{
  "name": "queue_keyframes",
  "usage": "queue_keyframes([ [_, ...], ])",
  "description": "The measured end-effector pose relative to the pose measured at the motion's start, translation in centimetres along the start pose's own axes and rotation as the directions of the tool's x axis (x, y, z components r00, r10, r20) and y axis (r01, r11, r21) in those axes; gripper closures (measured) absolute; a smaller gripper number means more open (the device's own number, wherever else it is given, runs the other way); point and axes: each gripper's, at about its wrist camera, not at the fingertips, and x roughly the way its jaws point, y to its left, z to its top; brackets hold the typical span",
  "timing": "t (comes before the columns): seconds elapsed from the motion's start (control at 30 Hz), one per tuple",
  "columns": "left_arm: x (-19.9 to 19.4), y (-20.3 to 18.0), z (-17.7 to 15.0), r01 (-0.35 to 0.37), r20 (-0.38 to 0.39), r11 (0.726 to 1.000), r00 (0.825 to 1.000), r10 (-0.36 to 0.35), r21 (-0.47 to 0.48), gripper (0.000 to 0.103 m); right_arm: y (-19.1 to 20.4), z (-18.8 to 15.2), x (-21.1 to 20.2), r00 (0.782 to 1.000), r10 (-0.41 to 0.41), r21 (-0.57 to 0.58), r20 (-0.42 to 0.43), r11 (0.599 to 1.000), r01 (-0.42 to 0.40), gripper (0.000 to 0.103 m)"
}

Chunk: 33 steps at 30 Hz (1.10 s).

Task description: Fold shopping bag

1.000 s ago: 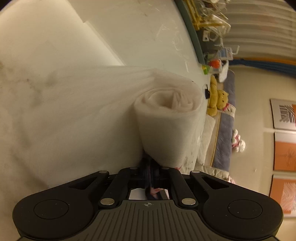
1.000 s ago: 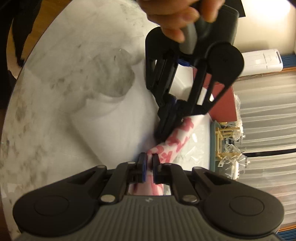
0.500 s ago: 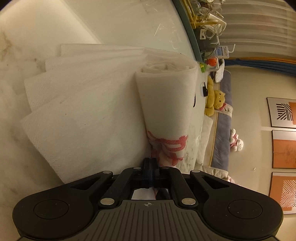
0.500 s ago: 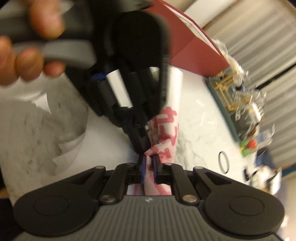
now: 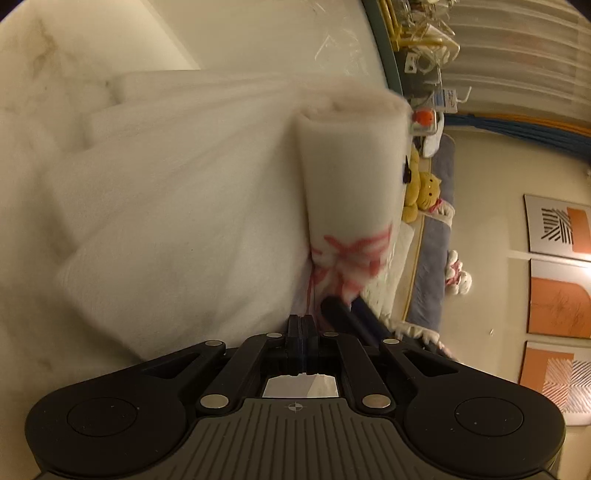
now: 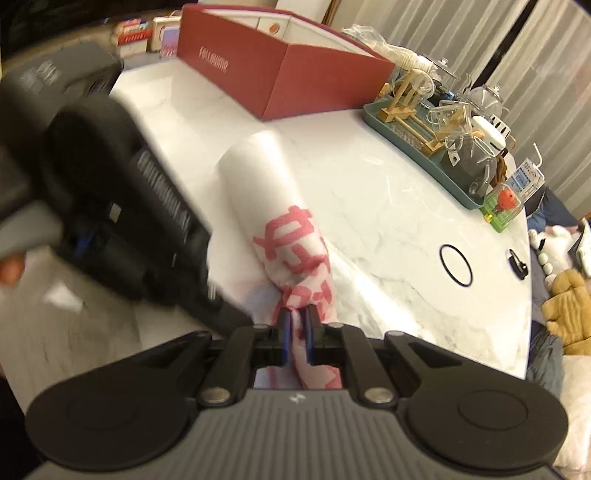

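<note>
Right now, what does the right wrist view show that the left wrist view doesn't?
Right wrist only: red box, black ring on the marble table, and the left tongs coming in from the left.

Left wrist only: orange wall pictures and the bag's flat white layers.

Both: the rolled shopping bag with pink print, pinched by both tongs; the right tongs are shut on it.

A white marble table (image 6: 388, 206) stood before pale curtains (image 6: 461, 33), and orange framed pictures (image 5: 559, 299) hung on a beige wall (image 5: 487, 206) in warm light.
</note>
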Motion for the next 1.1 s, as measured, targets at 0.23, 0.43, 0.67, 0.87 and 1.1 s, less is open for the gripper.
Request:
queue_keyframes([
  [0.23,-0.1,-0.6,0.1,-0.014,-0.029,0.999,0.999,0.015,0.032,0.099,4.0,-2.9,1.0,0.992,-0.103,-0.374,0.069,0.92,0.121,0.094],
  [0.43,-4.0,-2.6,0.2,-0.002,-0.039,0.994,0.999,0.007,0.107,0.098,4.2,-3.9,1.0,0.99,-0.108,-0.435,0.089,0.89,0.137,0.094],
  [0.67,-3.0,-8.9,3.0,-0.056,0.037,0.981,0.998,0.05,0.183,0.098,6.7,-6.0,1.5,0.969,-0.2,-0.587,0.146,0.771,0.247,0.094],
  [0.87,0.3,-8.3,3.4,-0.187,0.043,0.956,0.982,0.182,0.226,0.099,6.1,-6.3,1.9,0.97,-0.195,-0.583,0.144,0.776,0.242,0.094],
  [1.1,0.5,-6.8,3.3,-0.182,0.043,0.963,0.983,0.177,0.198,0.099,5.3,-7.2,2.1,0.973,-0.176,-0.585,0.151,0.778,0.231,0.095],
])
